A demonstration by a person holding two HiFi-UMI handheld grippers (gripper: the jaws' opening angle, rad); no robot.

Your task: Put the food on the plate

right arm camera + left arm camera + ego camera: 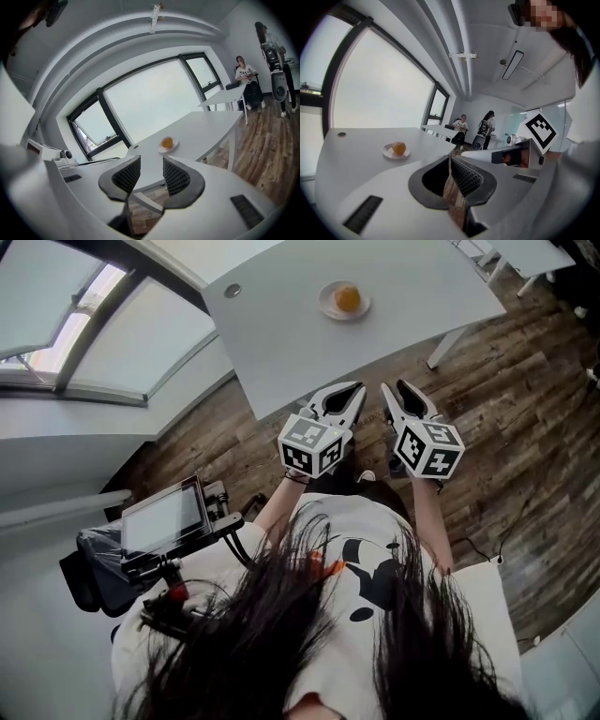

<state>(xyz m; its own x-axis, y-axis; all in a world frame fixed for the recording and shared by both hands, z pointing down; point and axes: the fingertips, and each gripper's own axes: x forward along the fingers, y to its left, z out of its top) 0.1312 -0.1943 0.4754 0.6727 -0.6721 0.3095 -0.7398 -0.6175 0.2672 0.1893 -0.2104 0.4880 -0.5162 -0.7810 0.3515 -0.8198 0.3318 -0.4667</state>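
Observation:
An orange piece of food [348, 298] lies on a small white plate [327, 308] near the far side of the white table [281, 352]. Both grippers hang over the wooden floor, short of the table's near edge and close to the person's body. My left gripper [342, 390] is shut, its pads pressed together with nothing between them. My right gripper [401, 388] is shut to a narrow slit and holds nothing. The left gripper view has the food [399, 148] and plate [387, 152] beyond my left gripper [451, 161]. Past my right gripper [151, 164] the food [167, 142] shows again.
A screen on a dark stand [164, 517] is at the person's left, under large windows [112, 334]. A round cable hole [232, 290] marks the table's far left. Another white table [525, 254] stands at the back right. Two people [461, 124] are at a far desk.

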